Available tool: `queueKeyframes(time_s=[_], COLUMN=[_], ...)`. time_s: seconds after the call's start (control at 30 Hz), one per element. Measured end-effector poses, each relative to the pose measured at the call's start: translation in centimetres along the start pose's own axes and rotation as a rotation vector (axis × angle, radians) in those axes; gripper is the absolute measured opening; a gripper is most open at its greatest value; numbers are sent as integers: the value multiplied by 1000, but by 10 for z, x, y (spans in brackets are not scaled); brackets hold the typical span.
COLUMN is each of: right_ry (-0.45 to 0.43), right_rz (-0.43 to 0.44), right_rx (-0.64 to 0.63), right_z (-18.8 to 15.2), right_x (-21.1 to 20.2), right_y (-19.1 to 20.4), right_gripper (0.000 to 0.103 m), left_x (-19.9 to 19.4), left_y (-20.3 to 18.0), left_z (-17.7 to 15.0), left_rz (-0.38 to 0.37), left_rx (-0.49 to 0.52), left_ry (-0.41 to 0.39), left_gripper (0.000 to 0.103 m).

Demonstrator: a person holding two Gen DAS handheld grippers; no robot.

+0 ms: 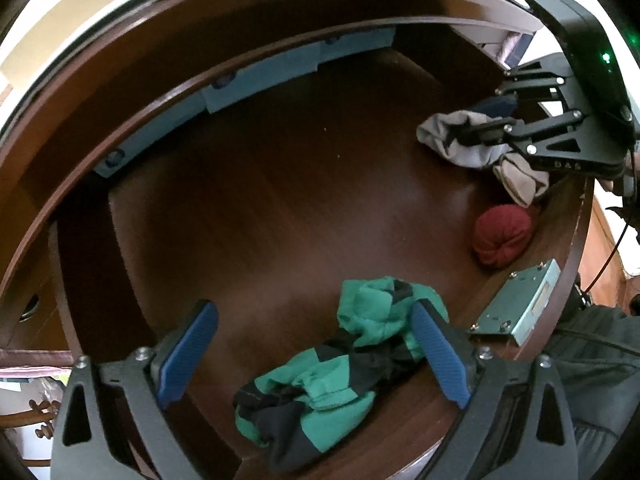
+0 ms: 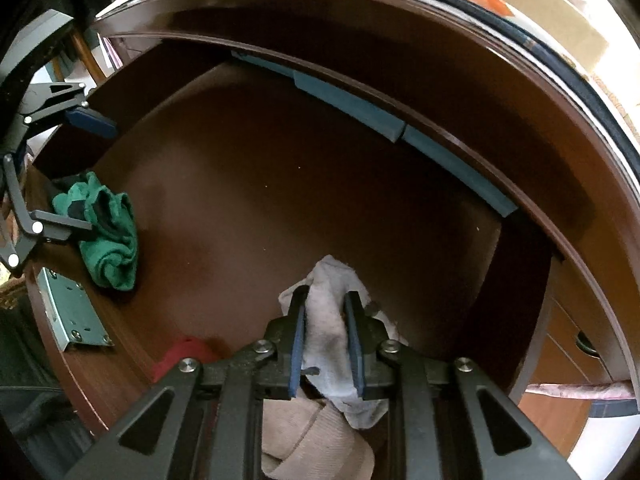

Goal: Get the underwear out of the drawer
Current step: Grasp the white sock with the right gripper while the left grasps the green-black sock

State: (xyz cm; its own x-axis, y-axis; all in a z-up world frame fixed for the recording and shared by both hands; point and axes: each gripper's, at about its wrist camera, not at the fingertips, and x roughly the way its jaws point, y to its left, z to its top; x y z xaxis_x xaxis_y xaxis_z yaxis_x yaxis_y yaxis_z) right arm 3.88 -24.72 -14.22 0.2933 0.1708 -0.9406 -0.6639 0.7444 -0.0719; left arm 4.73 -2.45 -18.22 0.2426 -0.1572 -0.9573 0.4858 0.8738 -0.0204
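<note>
An open dark wooden drawer (image 1: 280,184) holds several garments. A green and black underwear (image 1: 340,376) lies crumpled near the front wall; it also shows in the right wrist view (image 2: 112,236). My left gripper (image 1: 316,352) is open, its blue pads (image 1: 188,356) straddling the green garment. My right gripper (image 2: 326,344) is shut on a grey-white garment (image 2: 332,320), seen in the left wrist view (image 1: 452,136) at the drawer's right side. A beige garment (image 2: 312,440) hangs under it.
A rolled red garment (image 1: 502,236) lies by the drawer's front wall. A metal lock plate (image 1: 516,304) is fixed to the inside of that wall. Pale blue blocks (image 1: 256,80) line the back wall. The desktop edge (image 2: 400,12) overhangs the drawer.
</note>
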Motion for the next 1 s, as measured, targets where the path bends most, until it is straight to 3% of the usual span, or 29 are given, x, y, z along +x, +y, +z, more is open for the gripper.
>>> queueKeyframes(time_s=[0.13,0.33,0.37,0.4,0.47,1.0], right_ry=[1,10,12,10,4,-95], right_rz=[40,62,64,66,66,11], right_rx=[27,44,46,48,52,45], right_z=[-2,-4,-3,-3,-2,-16], right_x=[-1,0,1,1,1,-28], right_y=[-7,-12,-10,-11,-10,-12], right_gripper=[21,21,21,21,21,21], left_x=[9,18,20,21,25,0], left_y=[-3,-8,-9,-11,-16,-5], left_z=[9,17,17,17,16,1], left_rz=[-16,-97,-103,-107,-130,-89], left_rx=[10,-5,-4,2,17,-66], left_ry=[22,28,28,32,39,-129], left_gripper=[93,72,60,41,24,18])
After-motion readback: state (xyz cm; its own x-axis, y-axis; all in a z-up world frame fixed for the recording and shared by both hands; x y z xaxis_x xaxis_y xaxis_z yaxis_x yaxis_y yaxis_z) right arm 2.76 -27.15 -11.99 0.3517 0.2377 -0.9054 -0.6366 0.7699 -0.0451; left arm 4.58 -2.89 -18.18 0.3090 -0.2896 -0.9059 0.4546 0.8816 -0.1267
